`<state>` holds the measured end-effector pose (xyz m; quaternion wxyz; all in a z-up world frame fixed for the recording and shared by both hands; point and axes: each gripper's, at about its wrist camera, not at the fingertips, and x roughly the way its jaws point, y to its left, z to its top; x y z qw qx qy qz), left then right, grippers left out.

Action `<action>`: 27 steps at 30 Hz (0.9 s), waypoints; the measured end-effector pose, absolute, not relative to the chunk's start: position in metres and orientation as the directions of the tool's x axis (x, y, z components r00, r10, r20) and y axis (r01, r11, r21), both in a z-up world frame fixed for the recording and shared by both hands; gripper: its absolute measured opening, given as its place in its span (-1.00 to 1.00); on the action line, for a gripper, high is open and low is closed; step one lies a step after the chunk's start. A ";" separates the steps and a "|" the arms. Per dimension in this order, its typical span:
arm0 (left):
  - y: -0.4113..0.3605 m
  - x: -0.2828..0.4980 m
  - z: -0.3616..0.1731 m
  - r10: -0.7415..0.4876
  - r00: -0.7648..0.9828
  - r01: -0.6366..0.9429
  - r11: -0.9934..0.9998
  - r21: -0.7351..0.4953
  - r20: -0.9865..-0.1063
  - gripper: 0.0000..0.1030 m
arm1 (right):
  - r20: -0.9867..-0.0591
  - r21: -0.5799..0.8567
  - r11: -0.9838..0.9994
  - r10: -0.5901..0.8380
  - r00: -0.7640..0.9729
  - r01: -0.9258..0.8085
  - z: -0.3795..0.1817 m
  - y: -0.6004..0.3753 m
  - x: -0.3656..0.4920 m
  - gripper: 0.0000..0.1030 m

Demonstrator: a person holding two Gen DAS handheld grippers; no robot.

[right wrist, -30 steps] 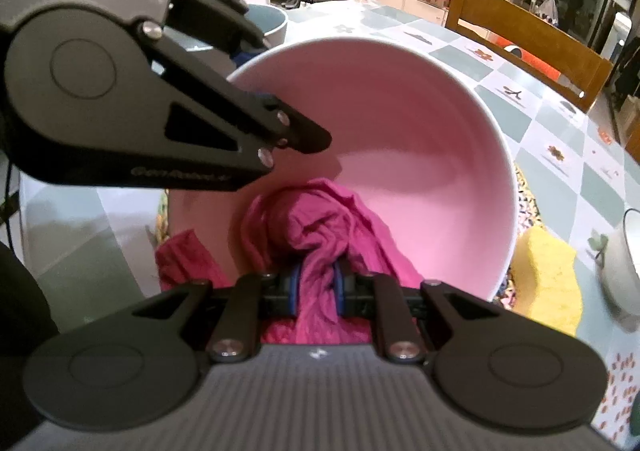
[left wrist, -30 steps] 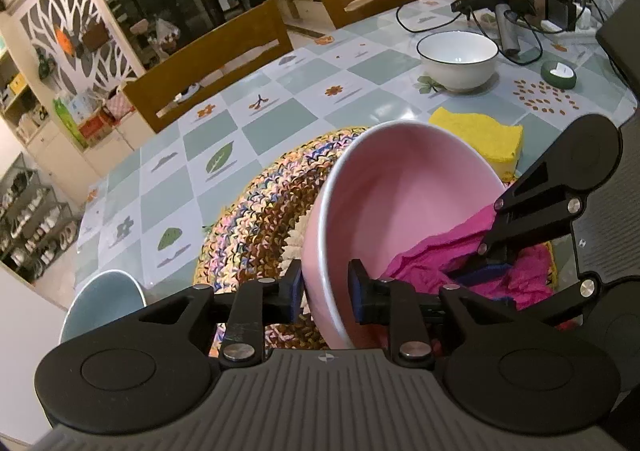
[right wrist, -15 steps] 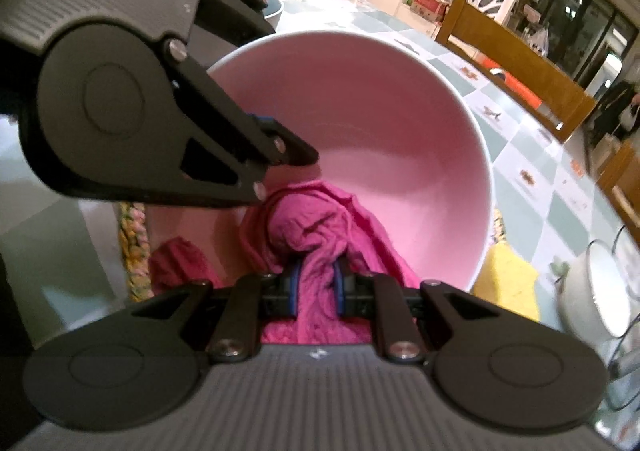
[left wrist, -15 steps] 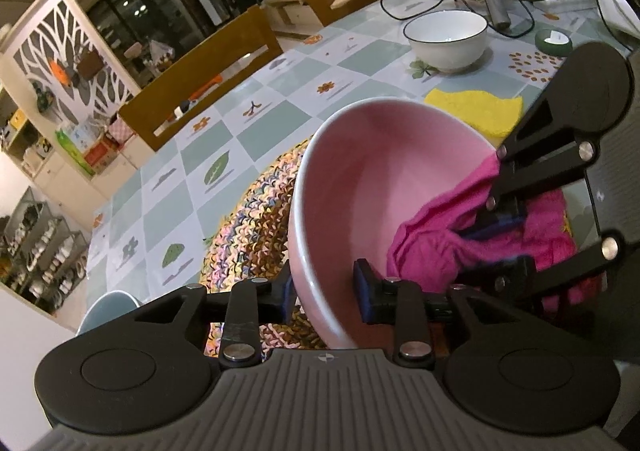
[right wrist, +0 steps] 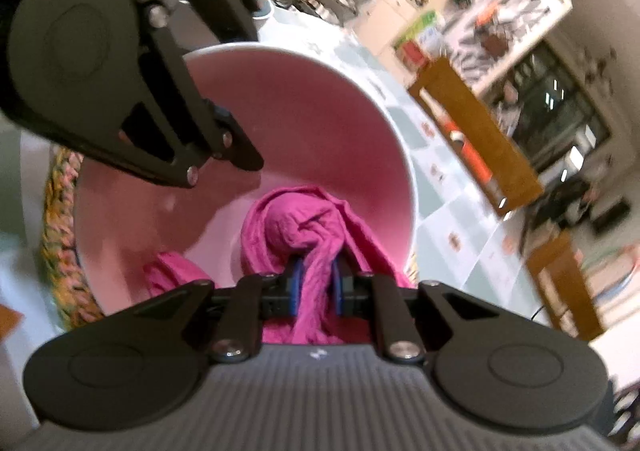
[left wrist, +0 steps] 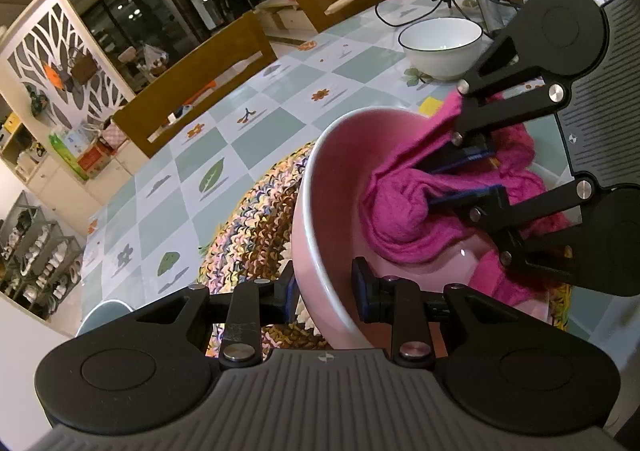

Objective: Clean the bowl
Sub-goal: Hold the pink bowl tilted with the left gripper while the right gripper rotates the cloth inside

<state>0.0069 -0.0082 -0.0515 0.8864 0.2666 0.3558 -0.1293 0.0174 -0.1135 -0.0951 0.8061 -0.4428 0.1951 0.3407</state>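
The pink bowl (left wrist: 332,211) stands tilted on its side over the braided mat (left wrist: 256,219), its near rim clamped between the fingers of the left claw (left wrist: 324,291). The right claw (right wrist: 316,283) reaches into the bowl's opening, clenched on a bunched magenta cloth (right wrist: 304,227) that presses against the inner wall. Beyond, on the checked worktop (left wrist: 224,139), sit a white bowl (left wrist: 440,47) and a yellow sponge (left wrist: 432,105), well apart from the claws.
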 end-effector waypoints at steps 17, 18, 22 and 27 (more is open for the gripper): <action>-0.012 0.009 -0.049 -0.050 0.718 0.434 0.811 0.391 -0.694 -0.41 | -0.519 -0.719 0.198 0.486 0.704 -0.667 -0.085 -0.128 0.015 -0.73; -0.013 0.009 -0.048 -0.051 0.720 0.435 0.811 0.392 -0.692 -0.41 | -0.530 -0.717 0.193 0.473 0.704 -0.670 -0.086 -0.127 0.019 -0.73; -0.015 0.009 -0.046 -0.059 0.728 0.435 0.809 0.395 -0.683 -0.41 | -0.571 -0.695 0.200 0.431 0.699 -0.690 -0.089 -0.124 0.028 -0.73; -0.016 0.010 -0.043 -0.067 0.732 0.430 0.817 0.384 -0.678 -0.41 | -0.640 -0.633 0.236 0.376 0.670 -0.737 -0.093 -0.125 0.036 -0.73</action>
